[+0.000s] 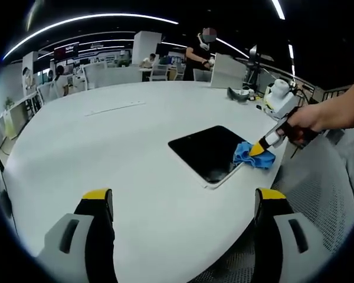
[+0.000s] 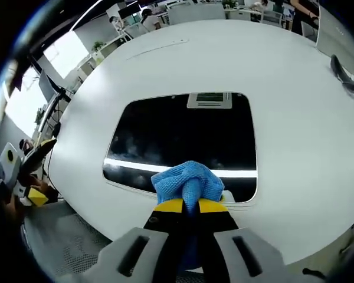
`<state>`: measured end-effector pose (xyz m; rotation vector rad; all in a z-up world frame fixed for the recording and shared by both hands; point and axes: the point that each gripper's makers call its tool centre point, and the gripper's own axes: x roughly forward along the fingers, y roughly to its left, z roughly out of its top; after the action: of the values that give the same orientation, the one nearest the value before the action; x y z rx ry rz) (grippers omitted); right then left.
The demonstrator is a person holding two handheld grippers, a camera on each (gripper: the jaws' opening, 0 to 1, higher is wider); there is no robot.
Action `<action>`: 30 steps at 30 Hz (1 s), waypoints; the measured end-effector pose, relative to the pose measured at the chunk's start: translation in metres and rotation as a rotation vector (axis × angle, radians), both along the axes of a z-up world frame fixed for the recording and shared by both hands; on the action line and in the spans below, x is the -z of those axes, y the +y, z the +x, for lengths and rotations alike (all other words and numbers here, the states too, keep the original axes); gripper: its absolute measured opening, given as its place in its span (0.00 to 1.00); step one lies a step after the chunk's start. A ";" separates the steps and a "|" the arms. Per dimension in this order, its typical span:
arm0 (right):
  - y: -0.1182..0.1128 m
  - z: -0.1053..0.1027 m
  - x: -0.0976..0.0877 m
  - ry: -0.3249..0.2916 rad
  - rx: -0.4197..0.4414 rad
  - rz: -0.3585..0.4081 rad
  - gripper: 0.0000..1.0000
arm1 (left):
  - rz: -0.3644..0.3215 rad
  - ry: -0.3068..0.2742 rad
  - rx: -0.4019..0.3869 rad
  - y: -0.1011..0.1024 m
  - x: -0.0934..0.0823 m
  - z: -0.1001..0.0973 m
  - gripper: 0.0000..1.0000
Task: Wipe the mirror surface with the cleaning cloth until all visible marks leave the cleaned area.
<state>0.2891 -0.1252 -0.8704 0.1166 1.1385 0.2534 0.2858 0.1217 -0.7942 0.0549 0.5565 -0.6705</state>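
The rectangular mirror with rounded corners and a thin white frame (image 2: 183, 141) lies flat on the large round white desk (image 1: 106, 141), close to the desk edge on the person's side. In the right gripper view its dark glass reflects a bright ceiling light strip and a ceiling fitting; faint smudges show on the left part of the glass.

The crumpled blue microfibre cleaning cloth (image 2: 187, 183) sits on the mirror at the edge nearest the desk rim, overlapping the white frame. In the left gripper view the same cloth (image 1: 253, 155) rests at the mirror's corner nearest the person's hand.

The right gripper (image 2: 190, 205), grey-bodied with yellow-tipped black jaws, has its jaws closed tight on the cloth, pressing it against the mirror. In the left gripper view this gripper (image 1: 261, 147) enters from the right, held by the person's hand (image 1: 304, 121).

The left gripper (image 1: 183, 197) is held above the desk, well apart from the mirror; its jaws stand wide apart with nothing between them.

On the far side of the desk lie a dark cable-like item (image 2: 342, 68) and further white equipment (image 1: 277, 97). A standing person (image 1: 199, 56) and office furniture are beyond the desk.
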 end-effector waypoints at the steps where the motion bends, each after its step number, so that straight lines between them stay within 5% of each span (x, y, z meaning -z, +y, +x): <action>1: 0.000 0.000 0.000 0.003 0.000 0.003 0.01 | -0.001 -0.002 0.002 -0.001 0.000 0.000 0.99; 6: 0.000 0.001 -0.002 0.018 0.002 0.019 0.01 | 0.005 -0.001 0.003 -0.001 0.001 0.000 0.99; 10: -0.001 0.005 -0.003 0.018 -0.001 0.036 0.01 | -0.017 -0.065 0.025 -0.008 -0.010 0.002 0.99; 17: 0.001 0.005 -0.002 0.043 -0.028 0.060 0.01 | 0.100 -0.064 -0.024 -0.004 -0.006 0.005 0.99; 21: 0.000 0.004 -0.002 0.045 -0.043 0.061 0.01 | 0.059 -0.014 -0.071 0.002 0.003 0.005 0.99; 26: -0.005 0.005 -0.002 0.053 -0.054 0.067 0.01 | -0.052 -0.017 -0.098 0.000 -0.008 0.008 0.99; 30: -0.011 0.004 -0.001 0.059 -0.050 0.083 0.01 | -0.028 -0.032 -0.077 -0.002 -0.007 0.007 0.99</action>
<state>0.2934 -0.1358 -0.8689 0.1702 1.1909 0.3443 0.2929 0.1196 -0.7872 0.0175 0.5159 -0.6009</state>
